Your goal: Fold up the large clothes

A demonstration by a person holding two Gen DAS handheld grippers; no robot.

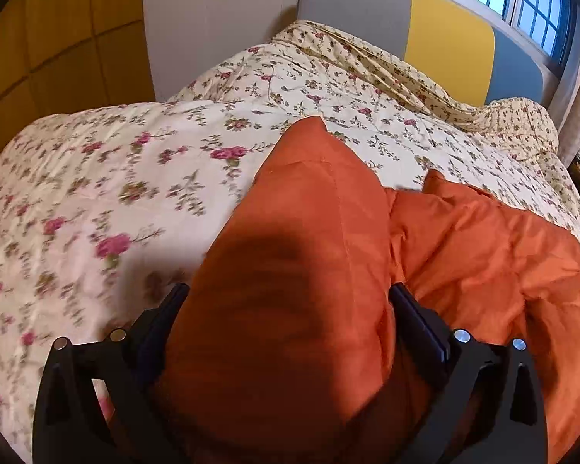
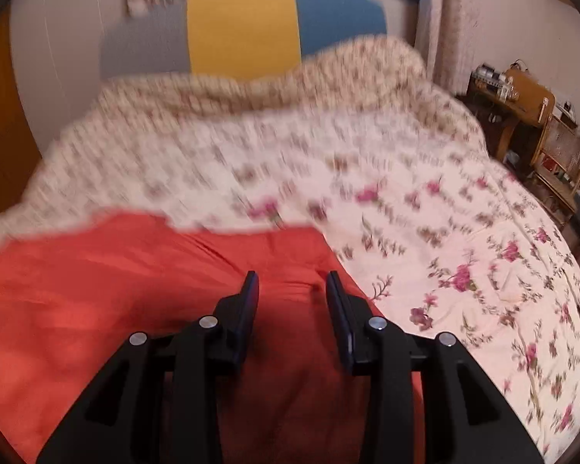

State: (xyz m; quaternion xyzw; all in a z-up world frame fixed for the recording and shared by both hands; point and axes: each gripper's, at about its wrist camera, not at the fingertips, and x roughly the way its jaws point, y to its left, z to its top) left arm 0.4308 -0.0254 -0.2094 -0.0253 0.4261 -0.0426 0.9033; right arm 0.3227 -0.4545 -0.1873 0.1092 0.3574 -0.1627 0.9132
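A: Orange fabric fills the left wrist view: a thick fold of the orange garment [image 1: 301,270] bulges between the left gripper [image 1: 286,294], whose fingers stand wide on either side of it, grasping the bunch.

B: The right wrist view shows it spread flat on the floral quilt [image 2: 464,232]. The right gripper [image 2: 292,286] is released above it, fingers apart. Only here a wooden chair [image 2: 522,116] appears.

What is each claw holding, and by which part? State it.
Left claw: wide around a bunched fold of the orange garment, grip uncertain. Right claw: open, holding nothing.
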